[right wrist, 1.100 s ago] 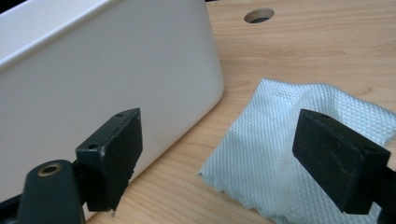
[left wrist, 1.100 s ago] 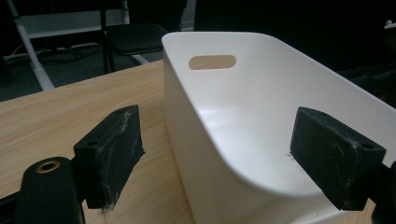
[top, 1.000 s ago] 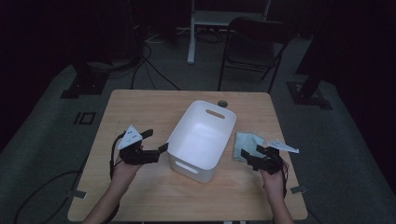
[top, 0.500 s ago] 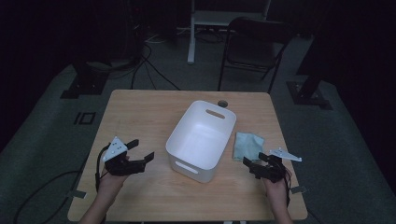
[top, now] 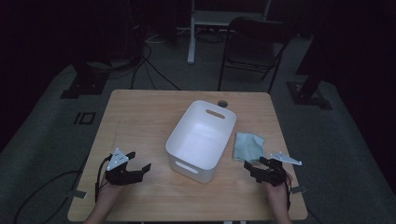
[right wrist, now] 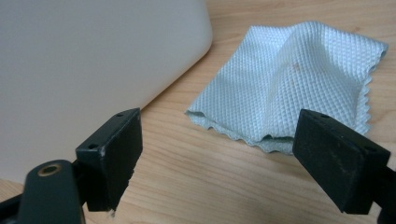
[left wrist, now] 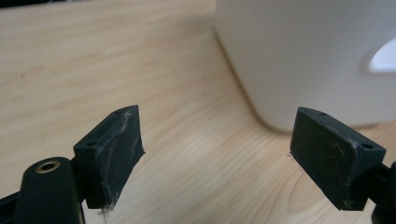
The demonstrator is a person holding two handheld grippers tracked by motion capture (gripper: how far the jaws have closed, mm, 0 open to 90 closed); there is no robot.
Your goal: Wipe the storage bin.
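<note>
A white plastic bin (top: pixel 201 140) with cut-out handles stands empty in the middle of the wooden table (top: pixel 140 112). Right of it lies a folded pale green cloth (top: pixel 247 145), seen close in the right gripper view (right wrist: pixel 289 84). My left gripper (top: pixel 139 162) rests low over the table at the front left, jaws open and empty, pointing at the bin's near corner (left wrist: pixel 299 60). My right gripper (top: pixel 254 165) sits at the front right, just short of the cloth. Its jaws stand open with nothing between them (right wrist: pixel 215 154).
A dark folding chair (top: pixel 254 42) and a white stand (top: pixel 191 32) are on the floor beyond the table. Cables run across the floor at the back left. A small round hole (top: pixel 223 102) marks the table behind the bin.
My left gripper has sunk and drawn back toward the table's front left edge, away from the bin. The right gripper has shifted slightly toward the front edge. Bin and cloth stay put.
</note>
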